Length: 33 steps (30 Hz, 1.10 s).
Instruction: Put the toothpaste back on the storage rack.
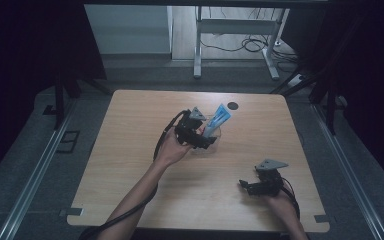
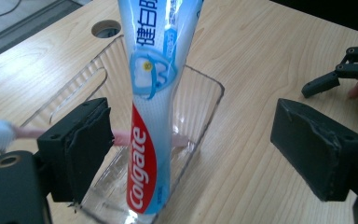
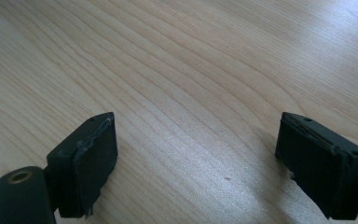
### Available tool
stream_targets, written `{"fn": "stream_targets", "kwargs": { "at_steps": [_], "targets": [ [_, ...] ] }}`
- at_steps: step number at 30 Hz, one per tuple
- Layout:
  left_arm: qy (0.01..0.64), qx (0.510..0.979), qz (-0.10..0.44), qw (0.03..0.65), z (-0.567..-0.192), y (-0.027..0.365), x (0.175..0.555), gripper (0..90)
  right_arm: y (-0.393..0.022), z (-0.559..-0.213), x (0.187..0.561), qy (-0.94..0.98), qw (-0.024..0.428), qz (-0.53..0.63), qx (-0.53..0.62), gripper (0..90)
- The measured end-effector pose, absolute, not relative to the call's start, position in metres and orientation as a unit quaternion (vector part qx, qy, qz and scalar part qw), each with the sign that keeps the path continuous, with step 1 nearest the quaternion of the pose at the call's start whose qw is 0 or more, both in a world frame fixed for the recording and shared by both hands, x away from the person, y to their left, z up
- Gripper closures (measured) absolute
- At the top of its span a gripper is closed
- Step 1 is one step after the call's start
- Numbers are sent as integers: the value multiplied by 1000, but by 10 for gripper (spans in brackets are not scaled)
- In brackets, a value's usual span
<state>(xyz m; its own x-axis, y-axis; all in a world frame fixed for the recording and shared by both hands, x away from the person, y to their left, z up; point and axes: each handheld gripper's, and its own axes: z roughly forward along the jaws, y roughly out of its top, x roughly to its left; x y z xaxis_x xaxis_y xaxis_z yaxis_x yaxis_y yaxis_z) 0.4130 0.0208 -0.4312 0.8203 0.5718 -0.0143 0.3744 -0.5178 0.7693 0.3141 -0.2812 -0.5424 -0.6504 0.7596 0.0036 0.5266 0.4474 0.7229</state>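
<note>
Nearest the person, the right hand-held gripper rests low over the bare wooden tabletop, its jaws spread wide with nothing but wood grain between them. It sits well apart from the work.

Farther in, the left hand-held gripper is released: its black jaws stand wide on either side of a toothpaste tube, and neither pad touches it. The tube lies straight ahead of this gripper, between the jaws. Its long axis runs nearly upright, cap end down and flat crimped end up, tilting a little away from the left hand. The left hand is clearly the nearer one, so any regrasp or retreat would likely fall to it.

The tube is smooth, glossy plastic in white, blue and red. It stands in a clear plastic tray with ribbed walls and rounded corners, near the middle of the tabletop. A toothbrush with a pale pink handle lies across the tray behind the tube. Beyond the tray is a round cable hole in the pale, matt wood.
</note>
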Motion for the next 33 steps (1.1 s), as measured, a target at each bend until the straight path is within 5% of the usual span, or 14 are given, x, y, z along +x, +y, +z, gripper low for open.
{"fn": "stream_targets", "kwargs": {
  "at_steps": [33],
  "targets": [
    [299,841,132,431,-452,79,370,127,-281,-542,314,835,163,358,385,124]
  ]
}}
